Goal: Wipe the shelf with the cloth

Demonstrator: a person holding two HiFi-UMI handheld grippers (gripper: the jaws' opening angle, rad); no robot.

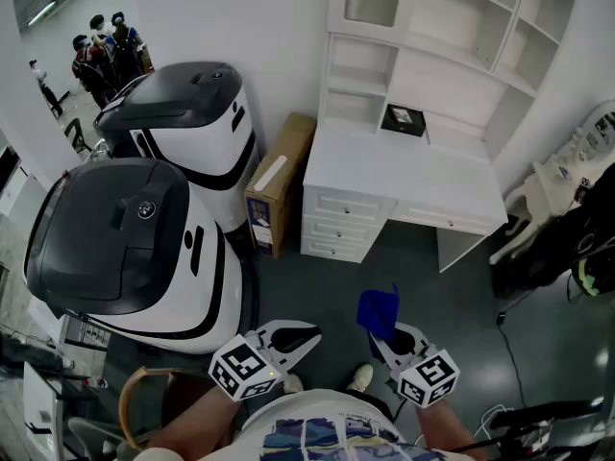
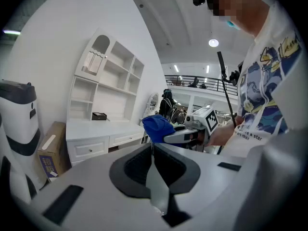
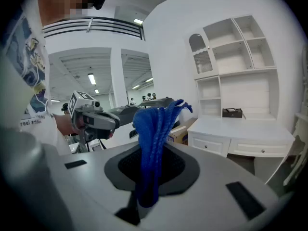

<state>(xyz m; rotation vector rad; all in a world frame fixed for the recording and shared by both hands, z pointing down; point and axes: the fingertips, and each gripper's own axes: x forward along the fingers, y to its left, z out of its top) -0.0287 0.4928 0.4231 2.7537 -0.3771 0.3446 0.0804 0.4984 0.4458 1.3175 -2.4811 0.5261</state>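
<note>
Right now the biggest things in front of you are two white-and-black machines point(image 1: 125, 248) standing one behind the other at your left, against the white wall. Next to them, at the right, comes the white shelf point(image 1: 461, 60), with open compartments, sitting on a white desk whose tabletop point(image 1: 404, 166) is mostly bare and has drawers beneath it. A brown cardboard box point(image 1: 279, 181) leans between the farther machine and the desk. Closer to you, both tools are held low over the dark floor, well apart from the desk. Your left hand-held gripper point(image 1: 312, 338) has its jaws pressed together with nothing between them. Your right hand-held gripper point(image 1: 387, 338) is clamped on the blue cloth point(image 1: 379, 312), which stands up in a bunched fold out of the closed jaws and touches neither the shelf nor the tabletop. The two tools sit side by side, near each other but not in contact. Smallest of all, a little black box point(image 1: 404, 119) rests at the back of the tabletop, just under the lowest shelf compartment.
</note>
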